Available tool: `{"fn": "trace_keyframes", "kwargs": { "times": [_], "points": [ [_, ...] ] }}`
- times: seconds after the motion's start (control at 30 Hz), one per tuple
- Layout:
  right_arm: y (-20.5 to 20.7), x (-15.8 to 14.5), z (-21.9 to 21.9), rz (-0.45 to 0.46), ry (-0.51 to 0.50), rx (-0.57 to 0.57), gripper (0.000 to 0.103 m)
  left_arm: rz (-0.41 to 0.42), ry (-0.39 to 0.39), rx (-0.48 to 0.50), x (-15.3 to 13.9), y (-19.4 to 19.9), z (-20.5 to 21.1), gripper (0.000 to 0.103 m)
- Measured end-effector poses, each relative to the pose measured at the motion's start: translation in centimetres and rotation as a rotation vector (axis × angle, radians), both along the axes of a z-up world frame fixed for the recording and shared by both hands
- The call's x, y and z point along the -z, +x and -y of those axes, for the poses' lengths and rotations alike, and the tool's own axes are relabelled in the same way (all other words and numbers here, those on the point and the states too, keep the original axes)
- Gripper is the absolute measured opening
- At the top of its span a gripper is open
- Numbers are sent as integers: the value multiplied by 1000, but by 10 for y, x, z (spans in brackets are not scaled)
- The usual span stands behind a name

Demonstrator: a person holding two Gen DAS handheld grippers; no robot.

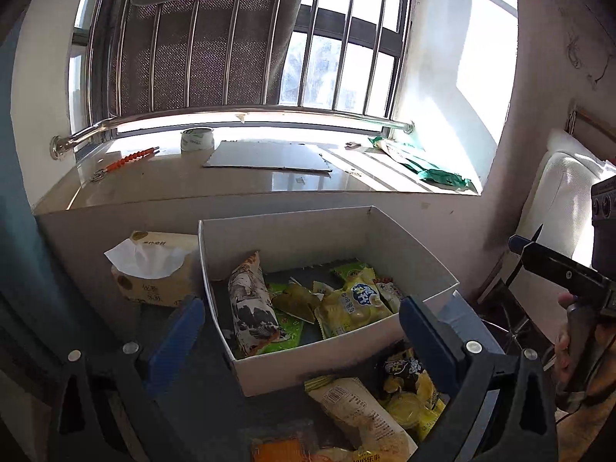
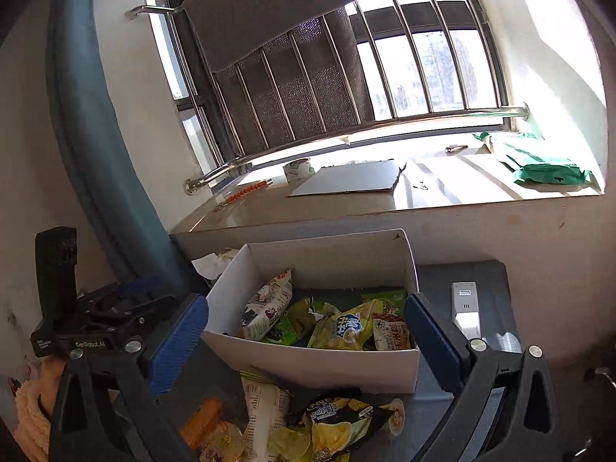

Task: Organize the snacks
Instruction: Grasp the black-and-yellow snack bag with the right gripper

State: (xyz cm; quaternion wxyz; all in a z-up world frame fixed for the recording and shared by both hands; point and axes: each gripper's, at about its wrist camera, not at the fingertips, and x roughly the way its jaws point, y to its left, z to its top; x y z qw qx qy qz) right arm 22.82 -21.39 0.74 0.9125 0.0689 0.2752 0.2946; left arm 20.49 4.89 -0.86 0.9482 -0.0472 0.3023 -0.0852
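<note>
A white cardboard box [image 1: 304, 369] [image 2: 308, 365] stands on the dark table and holds several snack packs, among them a long black-and-white pack [image 1: 250, 304] [image 2: 265, 304] and a yellow pack [image 1: 354, 304] [image 2: 342, 327]. Loose snacks lie in front of the box: a white pack [image 1: 358, 415] [image 2: 265, 408], a black-and-yellow chip bag [image 1: 412, 385] [image 2: 338, 419] and an orange pack [image 1: 277, 450] [image 2: 200, 419]. My left gripper [image 1: 300, 331] is open and empty, above the box's near edge. My right gripper [image 2: 308, 335] is open and empty, also facing the box. The left gripper also shows in the right wrist view [image 2: 115, 308].
A tissue box [image 1: 154, 269] stands left of the white box. A white remote [image 2: 466, 304] lies on the table to its right. Behind is a window sill with a tape roll [image 1: 196, 139], a flat board [image 1: 269, 156], an orange tool [image 1: 127, 159] and a green bag [image 1: 423, 165].
</note>
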Motion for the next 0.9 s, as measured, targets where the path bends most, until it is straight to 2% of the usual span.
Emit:
{"fn": "trace_keyframes", "kwargs": {
  "times": [0.13, 0.2, 0.3, 0.43, 0.53, 0.7, 0.8, 0.9],
  "points": [
    [-54, 15, 11, 31, -12, -13, 103, 4, -29, 48, 18, -51, 6, 103],
    [-78, 27, 18, 30, -31, -13, 103, 2, -37, 34, 30, -76, 7, 103],
    [-112, 53, 34, -1, -12, 27, 103, 5, -99, 7, 48, -114, 5, 103],
    [-144, 95, 57, -93, 65, 84, 103, 13, -117, -57, 71, -153, 9, 103],
    [-147, 116, 66, -195, 94, 62, 103, 20, -136, -62, 81, -173, 14, 103],
    [-136, 124, 71, -237, 163, 84, 103, 16, -143, -58, 85, -182, 18, 103],
    [-126, 132, 66, -289, 218, 41, 103, 23, -127, -67, 83, -180, 19, 103],
    [-110, 142, 58, -348, 205, 44, 103, 27, -126, -58, 83, -179, 19, 103]
  ]
}}
